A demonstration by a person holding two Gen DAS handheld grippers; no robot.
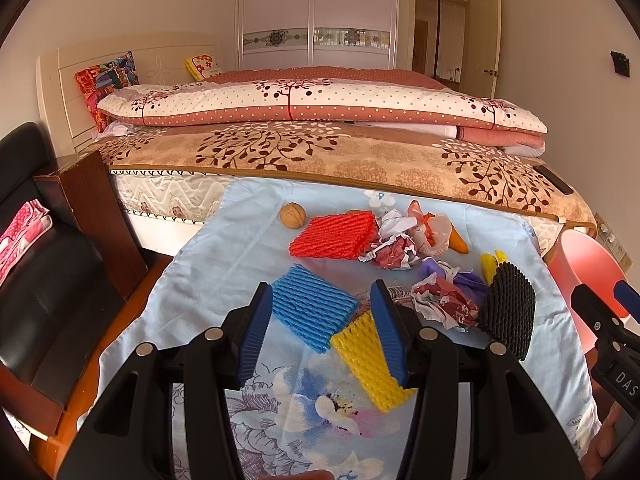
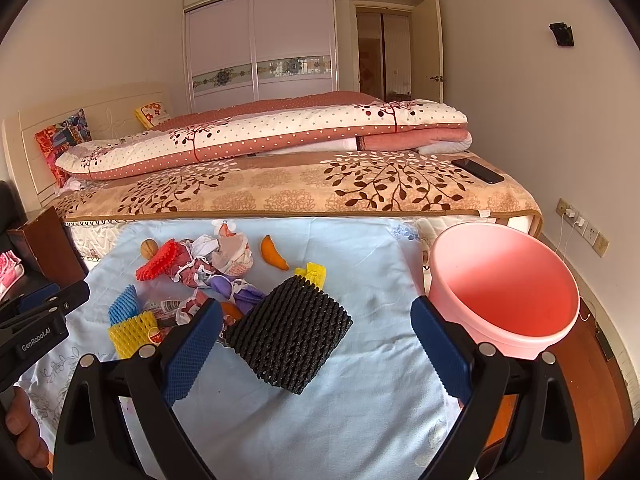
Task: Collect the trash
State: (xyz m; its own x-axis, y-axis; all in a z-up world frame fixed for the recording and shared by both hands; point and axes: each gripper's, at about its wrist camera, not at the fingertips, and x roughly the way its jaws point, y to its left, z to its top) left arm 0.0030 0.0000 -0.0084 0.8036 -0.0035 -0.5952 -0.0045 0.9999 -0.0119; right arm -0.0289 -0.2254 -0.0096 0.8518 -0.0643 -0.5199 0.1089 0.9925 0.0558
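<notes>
Left gripper [image 1: 324, 320] jaws apart, holding nothing, low centre of the left wrist view over the blue foam net [image 1: 314, 312] and yellow foam net [image 1: 370, 364]. These two overlap, the yellow end lying under the right finger.

Right gripper [image 2: 316, 340] jaws wide apart, empty; black foam net [image 2: 290, 334] lies between its fingers, lower centre of the right wrist view. Pink bucket [image 2: 504, 292] stands at right of frame, just beside the edge of the cloth-covered tabletop [image 2: 360, 400], mouth open.

Risks, as judged:
- Closing left on both nets at once; one likely slips free on the lift.
- Foam is light and springy; a shallow pinch may drop it short of the bucket.
- Loose cloth could bunch up in the jaws.
- Walnut [image 1: 293, 214] near the far edge could roll if the cloth drags.

Room: bare cloth in the foreground right, a clear path to the bucket. Crumpled paper [image 1: 394, 246], red foam net [image 1: 334, 236] and orange peel [image 2: 274, 258] crowd mid-frame. Grippers are near each other; crossing risks contact.
</notes>
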